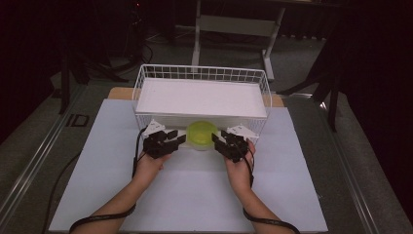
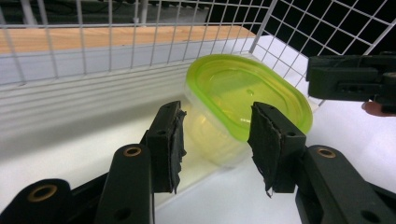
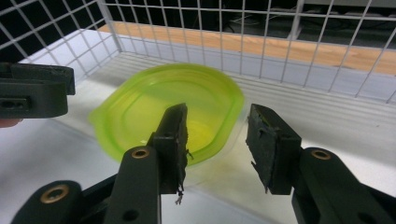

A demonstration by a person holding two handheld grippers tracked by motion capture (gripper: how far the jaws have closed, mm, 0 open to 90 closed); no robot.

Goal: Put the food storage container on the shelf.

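Observation:
A clear plastic container with a lime-green lid (image 1: 202, 134) lies at the front of a white wire basket (image 1: 204, 73), and in the left gripper view the container (image 2: 243, 88) looks tilted. My left gripper (image 1: 178, 139) is at its left side and my right gripper (image 1: 219, 141) at its right, both aimed inward at it. The left gripper (image 2: 217, 135) stands open, with the tub just beyond the gap. The right gripper (image 3: 217, 140) is open too; the container (image 3: 173, 102) sits behind its left jaw. Neither gripper's pads press on it.
The basket holds a white board (image 1: 199, 97), and its wire walls rise close behind and beside the container. A pale mat (image 1: 195, 195) covers the table under both forearms. A desk frame (image 1: 234, 24) stands on the dark floor beyond the table.

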